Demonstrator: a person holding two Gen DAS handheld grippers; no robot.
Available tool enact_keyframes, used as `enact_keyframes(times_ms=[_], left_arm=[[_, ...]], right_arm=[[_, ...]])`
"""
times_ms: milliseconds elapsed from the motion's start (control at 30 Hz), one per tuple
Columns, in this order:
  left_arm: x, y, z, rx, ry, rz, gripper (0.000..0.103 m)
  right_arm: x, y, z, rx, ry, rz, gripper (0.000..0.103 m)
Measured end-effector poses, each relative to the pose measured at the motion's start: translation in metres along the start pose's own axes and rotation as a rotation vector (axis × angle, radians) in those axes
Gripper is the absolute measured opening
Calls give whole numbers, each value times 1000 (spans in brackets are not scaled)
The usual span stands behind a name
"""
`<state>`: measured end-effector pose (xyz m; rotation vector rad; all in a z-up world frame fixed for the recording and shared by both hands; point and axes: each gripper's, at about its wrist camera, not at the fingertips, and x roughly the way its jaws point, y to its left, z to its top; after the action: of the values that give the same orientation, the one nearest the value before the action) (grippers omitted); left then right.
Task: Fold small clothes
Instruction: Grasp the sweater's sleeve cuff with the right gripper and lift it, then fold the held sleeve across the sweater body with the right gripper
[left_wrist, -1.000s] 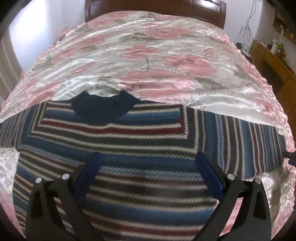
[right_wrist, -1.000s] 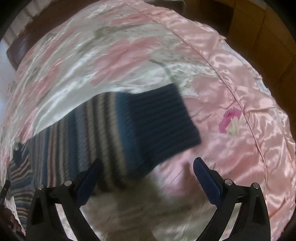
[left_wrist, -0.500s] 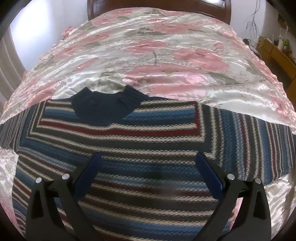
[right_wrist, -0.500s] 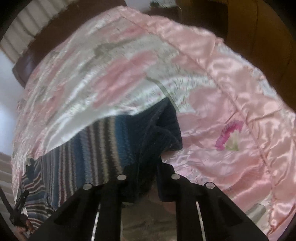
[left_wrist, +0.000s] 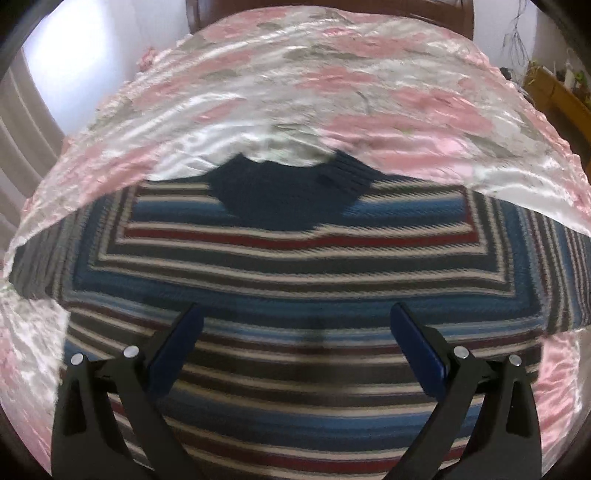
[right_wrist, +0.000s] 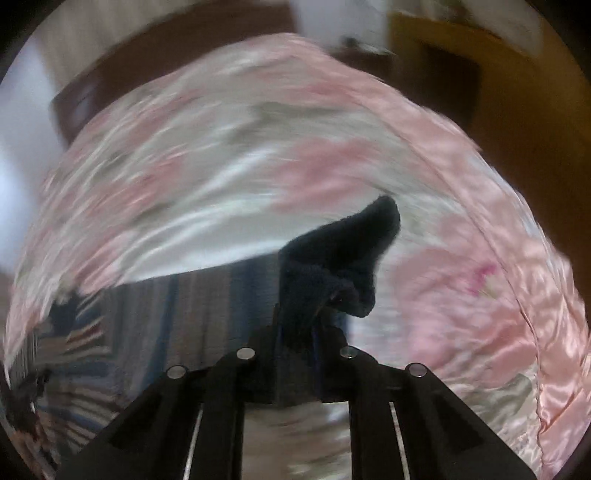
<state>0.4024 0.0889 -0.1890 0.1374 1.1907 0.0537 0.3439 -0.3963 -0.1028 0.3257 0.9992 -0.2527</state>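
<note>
Right hand-held gripper (right_wrist: 295, 332) clamped on sweater cuff (right_wrist: 343, 258), left hand-held gripper (left_wrist: 295, 332) spread wide above striped sweater (left_wrist: 295, 266)

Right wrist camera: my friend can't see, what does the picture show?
The right gripper is shut on the dark navy cuff of a striped sweater, lifting it off a shiny pink flowered bedspread. The picture is blurry.

No legible text, labels or numbers anywhere.

Home bedroom: floral satin bedspread (left_wrist: 332, 92), wooden headboard (left_wrist: 369, 7).
</note>
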Motion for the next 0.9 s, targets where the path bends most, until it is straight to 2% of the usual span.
enact_keyframes(times_ms=[100, 267, 433, 533, 600, 733, 800, 900], left_arm=[[0, 26, 1, -32, 13, 1, 100], [-3, 63, -1, -73, 14, 1, 100], [-5, 95, -4, -101, 10, -4, 100], [-5, 111, -7, -124, 11, 0, 100], [-3, 119, -10, -136, 16, -1, 100], [2, 126, -13, -152, 32, -3, 100], [3, 125, -15, -157, 39, -8, 100], [4, 116, -15, -159, 54, -37, 100]], right_arm=[[-4, 69, 2, -101, 5, 51, 13], [3, 180, -10, -212, 42, 191, 13], [29, 270, -41, -279, 111, 293, 13], [46, 310, -60, -302, 150, 320, 13], [61, 330, -75, -311, 182, 341, 13], [91, 350, -99, -378, 221, 280, 15], [102, 352, -108, -377, 254, 283, 21], [99, 342, -113, -357, 286, 349, 37]])
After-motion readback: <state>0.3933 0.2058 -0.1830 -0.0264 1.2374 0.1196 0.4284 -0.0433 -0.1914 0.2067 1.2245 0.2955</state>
